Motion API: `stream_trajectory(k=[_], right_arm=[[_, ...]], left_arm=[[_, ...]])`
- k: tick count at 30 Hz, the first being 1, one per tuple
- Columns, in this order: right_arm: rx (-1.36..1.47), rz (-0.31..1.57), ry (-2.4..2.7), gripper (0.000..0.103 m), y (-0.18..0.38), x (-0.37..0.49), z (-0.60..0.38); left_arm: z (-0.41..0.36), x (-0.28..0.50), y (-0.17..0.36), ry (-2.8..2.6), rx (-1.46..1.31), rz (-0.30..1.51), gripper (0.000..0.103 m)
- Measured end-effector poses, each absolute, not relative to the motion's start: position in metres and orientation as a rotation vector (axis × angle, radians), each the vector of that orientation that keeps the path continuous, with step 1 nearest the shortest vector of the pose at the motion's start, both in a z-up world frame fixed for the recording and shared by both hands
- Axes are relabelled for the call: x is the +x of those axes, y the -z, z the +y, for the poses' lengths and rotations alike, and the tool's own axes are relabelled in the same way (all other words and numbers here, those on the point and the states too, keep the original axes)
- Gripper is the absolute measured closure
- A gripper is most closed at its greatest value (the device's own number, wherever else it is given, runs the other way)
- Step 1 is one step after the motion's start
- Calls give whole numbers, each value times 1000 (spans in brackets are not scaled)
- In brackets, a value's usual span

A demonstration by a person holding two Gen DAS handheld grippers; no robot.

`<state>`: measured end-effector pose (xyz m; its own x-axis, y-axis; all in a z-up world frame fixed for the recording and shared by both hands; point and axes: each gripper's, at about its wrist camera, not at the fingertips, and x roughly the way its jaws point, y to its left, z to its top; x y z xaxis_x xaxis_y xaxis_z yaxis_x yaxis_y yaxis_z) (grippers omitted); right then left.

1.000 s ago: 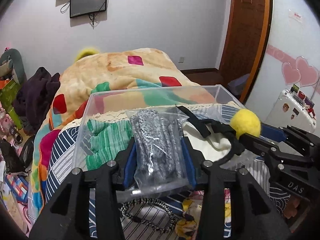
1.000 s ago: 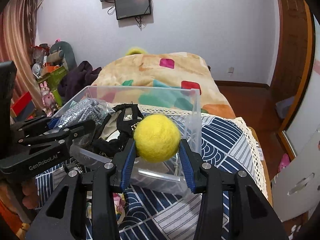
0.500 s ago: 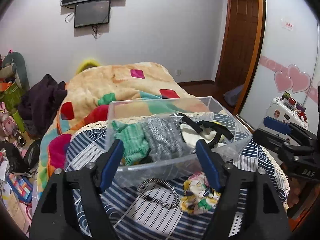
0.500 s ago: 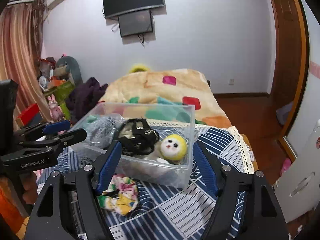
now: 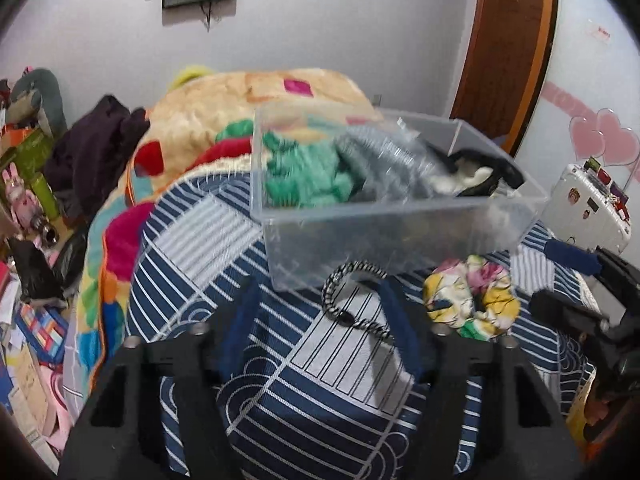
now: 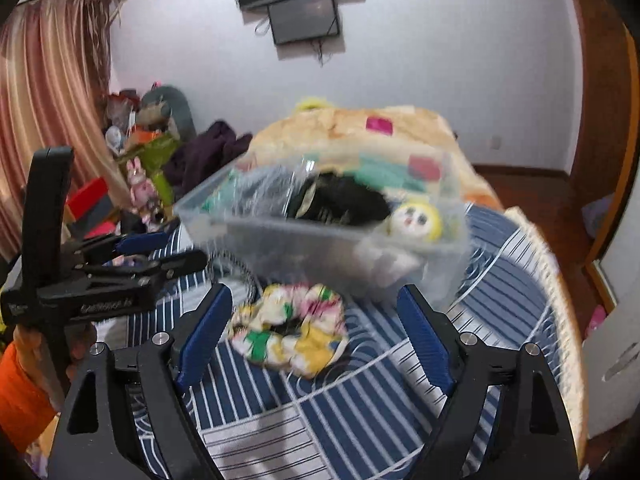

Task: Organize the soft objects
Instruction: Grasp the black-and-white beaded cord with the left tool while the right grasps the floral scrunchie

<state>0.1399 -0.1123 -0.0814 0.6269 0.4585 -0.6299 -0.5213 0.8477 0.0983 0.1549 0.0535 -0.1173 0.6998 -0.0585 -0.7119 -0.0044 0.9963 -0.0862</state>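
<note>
Floral scrunchie (image 6: 289, 327) between right claw's (image 6: 316, 334) fingers (image 6: 204, 330)

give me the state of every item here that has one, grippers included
clear plastic storage bin: open, no lid, holding soft items
yellow felt ball with a face: inside the bin
green knitted cloth: inside the bin
floral fabric scrunchie: outside the bin, on the striped cloth
black-and-white braided hair band: outside the bin, on the cloth
left gripper: open, empty
right gripper: open, empty
wooden door: shut
</note>
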Motion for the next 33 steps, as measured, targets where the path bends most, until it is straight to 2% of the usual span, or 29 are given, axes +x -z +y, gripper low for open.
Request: stream_trajectory(k=[4,11,12,14,15,20,23,26,33], right_arm=[[-117,754,-572,20,98,145,-104],[-150,826,-590,21,116,146,-94],[-158,834,-594,23,119,146,-93],[-175,843,-600,40,120,144,-90],[-186,849,-608,45,121,144,-88],[-207,830,-640,77,122,135,-86],[-202,818,-642,85,120,131,-88],[-192,798,-637,90,116,128,-93],[-169,709,-615,90,95,120,-107]], left_arm=[[55,162,128,33,-96,829,64],[49,169,132,47,-92,841,86],[48,169,133,47,-88,841,90],[46,169,133,52,-79,837,94],[45,168,132,52,-74,832,96],[44,160,128,47,-77,805,97],[45,150,125,44,-82,789,97],[46,140,121,39,-84,771,97],[50,119,95,36,-95,690,97]])
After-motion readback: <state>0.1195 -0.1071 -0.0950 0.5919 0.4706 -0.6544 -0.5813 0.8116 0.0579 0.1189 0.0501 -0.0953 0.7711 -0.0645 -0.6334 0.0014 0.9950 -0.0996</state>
